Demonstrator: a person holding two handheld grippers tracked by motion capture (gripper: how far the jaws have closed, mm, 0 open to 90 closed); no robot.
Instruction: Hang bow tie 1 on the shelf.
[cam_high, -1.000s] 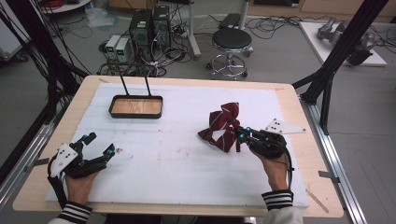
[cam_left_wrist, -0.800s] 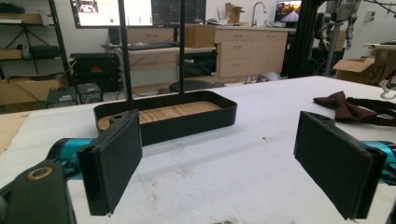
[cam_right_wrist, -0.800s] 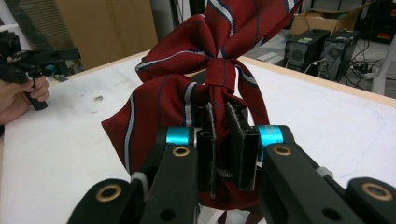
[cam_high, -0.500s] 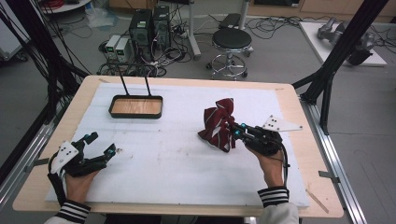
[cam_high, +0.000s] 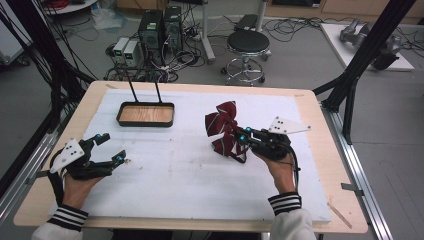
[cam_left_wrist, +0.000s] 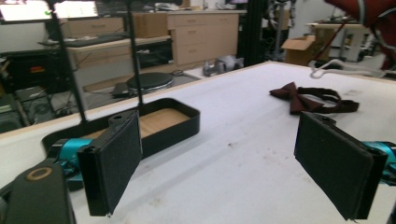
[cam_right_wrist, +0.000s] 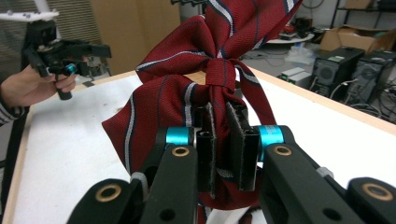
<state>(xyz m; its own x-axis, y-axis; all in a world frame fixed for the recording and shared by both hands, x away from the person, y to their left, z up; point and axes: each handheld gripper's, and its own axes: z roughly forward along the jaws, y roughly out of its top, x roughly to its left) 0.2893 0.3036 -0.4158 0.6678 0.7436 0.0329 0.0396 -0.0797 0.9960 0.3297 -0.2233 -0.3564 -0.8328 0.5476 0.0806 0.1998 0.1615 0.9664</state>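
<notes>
White mat (cam_high: 165, 185) covers most of the table (cam_high: 320, 115), leaving a bare wooden margin on all sides. Broad open mat lies between the two hands.

Left gripper (cam_high: 111, 150) sits near the mat's left edge, jaws spread wide with nothing between them, pointing toward the middle. Left hand (cam_high: 75, 187) rests low, forearm coming in from the near edge.

Black tray (cam_high: 146, 114) with a wooden floor stands at the far left of the mat, well apart from both grippers.

Dark red striped bow tie (cam_high: 223, 127) is right of centre, lifted off the mat. Right gripper (cam_high: 243, 137) is clamped on it just below the knot, jaws nearly together. Right hand (cam_high: 280, 165) points left, forearm angled in from the near edge.

A second, plain dark bow tie (cam_left_wrist: 306, 97) lies flat on the mat in the left gripper view.
</notes>
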